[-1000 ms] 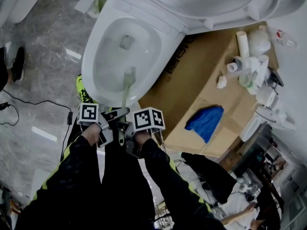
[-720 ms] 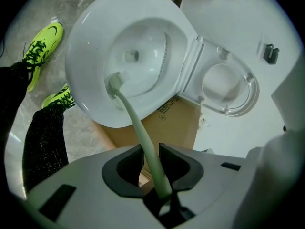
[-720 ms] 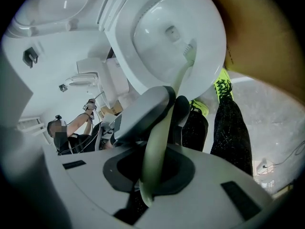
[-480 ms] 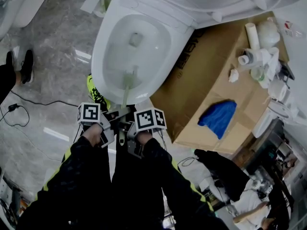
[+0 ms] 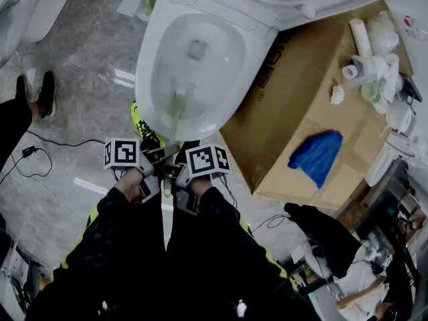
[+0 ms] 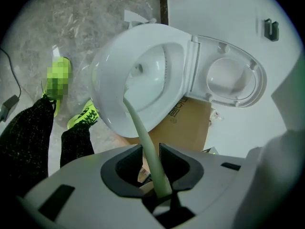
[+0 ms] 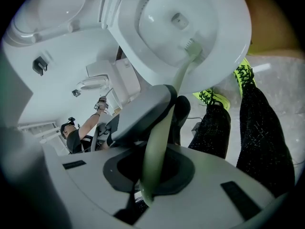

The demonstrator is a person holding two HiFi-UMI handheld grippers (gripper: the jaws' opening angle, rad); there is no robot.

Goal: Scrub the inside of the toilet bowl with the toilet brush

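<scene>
Barely shifted, your toilet brush [image 5: 177, 104] still has its head inside the toilet bowl [image 5: 146, 72], low on the near wall; your left gripper [image 6: 150, 154] and right gripper [image 7: 153, 166] both clamp its pale green handle.

Left gripper [image 6: 151, 162]: jaws clamped on the toilet brush handle [image 6: 141, 132], which runs forward from between them.
Right gripper [image 7: 153, 168]: just behind the left gripper, jaws apparently pinching the same handle.
Left arm [image 5: 107, 236], right arm [image 5: 231, 236]: dark-sleeved, side by side, reaching forward and down.
</scene>
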